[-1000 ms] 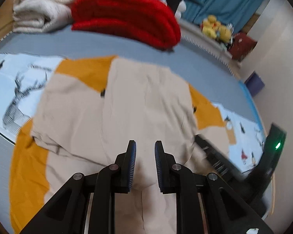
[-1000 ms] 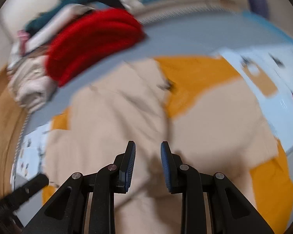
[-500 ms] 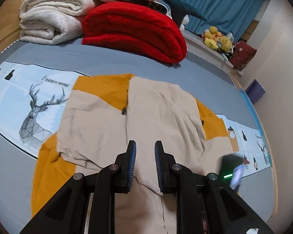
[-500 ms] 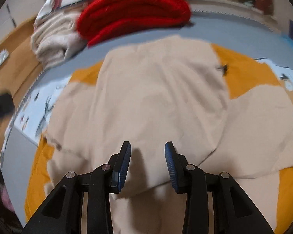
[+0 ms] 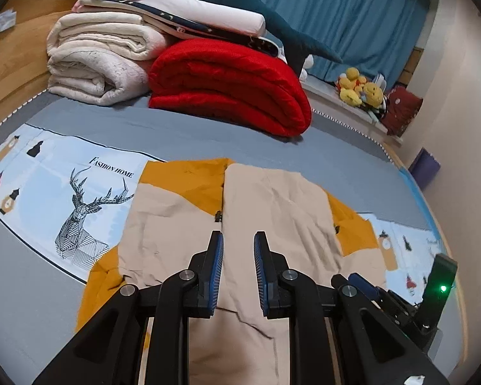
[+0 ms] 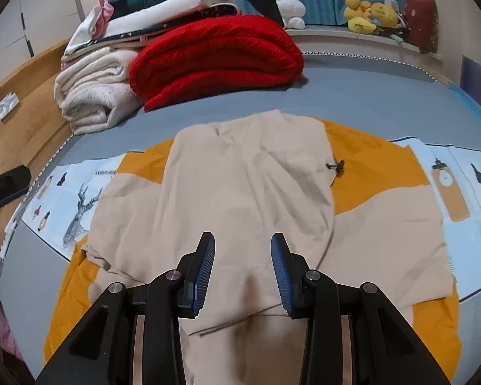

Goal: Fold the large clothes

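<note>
Left wrist view looks down over a bed [image 5: 208, 131] with a grey cover. At the far left lies a pale blue printed strip with a deer drawing [image 5: 83, 205]. Beside it, in the middle, a beige and orange jacket [image 5: 272, 205] is spread flat, one beige panel folded over its centre. Behind it sit a rolled cream blanket [image 5: 93, 64] and, just to its right, a folded red blanket [image 5: 227, 86]; yellow plush toys [image 5: 359, 88] rest on a ledge further right. The left claw [image 5: 238, 269] hangs above the jacket with its blue pads a narrow gap apart and nothing between them. At the lower right edge a dark device with a green light [image 5: 439, 288] shows, probably part of the other tool.

Right wrist view shows the same jacket [image 6: 247, 192] from the other side, a small black cord toggle [image 6: 335, 166] on its right edge against the orange. The right claw [image 6: 243, 269] is spread wider, having just opened, with no cloth caught between its pads [image 6: 205, 272].
</note>
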`<state>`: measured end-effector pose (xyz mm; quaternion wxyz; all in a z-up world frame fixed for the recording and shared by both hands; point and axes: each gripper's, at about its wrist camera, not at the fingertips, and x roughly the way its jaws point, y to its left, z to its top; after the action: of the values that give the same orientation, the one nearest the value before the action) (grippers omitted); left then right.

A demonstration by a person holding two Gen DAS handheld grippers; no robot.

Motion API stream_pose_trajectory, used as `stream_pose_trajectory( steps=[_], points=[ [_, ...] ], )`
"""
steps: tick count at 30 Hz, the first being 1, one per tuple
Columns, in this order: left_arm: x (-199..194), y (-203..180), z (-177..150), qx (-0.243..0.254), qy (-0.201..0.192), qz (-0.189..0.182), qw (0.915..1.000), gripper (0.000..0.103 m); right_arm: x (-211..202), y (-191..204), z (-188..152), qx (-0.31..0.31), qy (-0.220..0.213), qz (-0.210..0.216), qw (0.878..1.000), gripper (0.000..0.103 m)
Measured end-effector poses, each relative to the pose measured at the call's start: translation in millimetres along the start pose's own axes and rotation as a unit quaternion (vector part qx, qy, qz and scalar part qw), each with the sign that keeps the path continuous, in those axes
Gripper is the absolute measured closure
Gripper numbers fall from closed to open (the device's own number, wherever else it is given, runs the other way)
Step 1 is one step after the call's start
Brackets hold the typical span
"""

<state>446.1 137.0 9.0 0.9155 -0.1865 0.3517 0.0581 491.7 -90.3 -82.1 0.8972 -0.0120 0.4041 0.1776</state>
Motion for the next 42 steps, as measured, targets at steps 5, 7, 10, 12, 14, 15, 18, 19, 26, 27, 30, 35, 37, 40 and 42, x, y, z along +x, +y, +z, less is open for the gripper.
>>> stream_pose_trajectory(
  steps=[5, 7, 10, 12, 14, 15, 18, 19, 26, 27, 30, 35, 37, 40, 42],
  points=[
    [-27.2, -13.9, -4.1, 0.008, -0.015, -0.013, 0.9998, 0.086, -46.6, -3.7, 12.7, -0.010, -0.037, 0.006, 0.999, 0.065],
    [-43.4, -18.3, -9.7, 0.028, -0.026, -0.008, 0.9992, 0.086, -66.4, -3.0, 15.6, -0.015, -0.061, 0.006, 0.998, 0.065],
    [-68.4, -17.9, -19.1, 0.062, -0.041, 0.007, 0.9972, 0.086, -113.9, -7.8, 25.0, -0.019, -0.106, 0.003, 0.994, 0.065],
    [-83.7, -10.8, -25.1, 0.071, -0.048, 0.022, 0.9961, 0.086, -145.0, -13.4, 28.5, -0.014, -0.131, 0.000, 0.991, 0.066],
    [-105.4, 8.4, -38.0, 0.052, -0.045, 0.037, 0.9969, 0.086, -181.6, -21.7, 28.3, -0.004, -0.160, -0.004, 0.987, 0.067],
    [-110.9, 14.3, -43.2, 0.045, -0.041, 0.039, 0.9974, 0.087, -197.6, -25.4, 27.1, 0.001, -0.172, -0.008, 0.985, 0.071],
    [-138.6, 37.3, -71.2, 0.042, -0.022, 0.051, 0.9976, 0.091, -242.6, -39.1, 18.7, 0.028, -0.195, -0.012, 0.980, 0.086],
    [-146.9, 41.0, -80.6, 0.054, -0.017, 0.053, 0.9970, 0.092, -255.9, -44.8, 13.3, 0.037, -0.196, -0.009, 0.980, 0.090],
    [-188.3, 68.9, -146.3, 0.191, -0.002, 0.064, 0.9795, 0.092, -322.1, -100.7, -55.7, 0.046, -0.160, -0.037, 0.985, 0.090],
    [-189.1, 80.0, -158.5, 0.205, -0.001, 0.057, 0.9771, 0.092, -324.9, -109.4, -66.9, 0.049, -0.147, -0.042, 0.987, 0.089],
    [-172.1, 109.5, -164.6, 0.168, 0.066, 0.030, 0.9831, 0.093, -322.4, -135.1, -107.1, 0.049, -0.097, -0.068, 0.992, 0.089],
    [-141.8, 145.3, -166.1, 0.102, 0.127, 0.033, 0.9861, 0.093, -302.6, -164.5, -157.1, 0.071, -0.027, -0.097, 0.992, 0.089],
    [-135.4, 152.1, -171.3, 0.094, 0.149, 0.028, 0.9840, 0.093, -292.9, -175.7, -170.5, 0.094, -0.001, -0.086, 0.992, 0.089],
    [-128.7, 164.3, -179.5, 0.073, 0.186, 0.013, 0.9798, 0.093, -276.7, -189.7, -185.3, 0.116, 0.048, -0.072, 0.989, 0.089],
    [-123.5, 177.1, -182.8, 0.043, 0.210, 0.010, 0.9768, 0.093, -269.7, -197.6, -198.5, 0.121, 0.071, -0.055, 0.989, 0.089]
  ],
)
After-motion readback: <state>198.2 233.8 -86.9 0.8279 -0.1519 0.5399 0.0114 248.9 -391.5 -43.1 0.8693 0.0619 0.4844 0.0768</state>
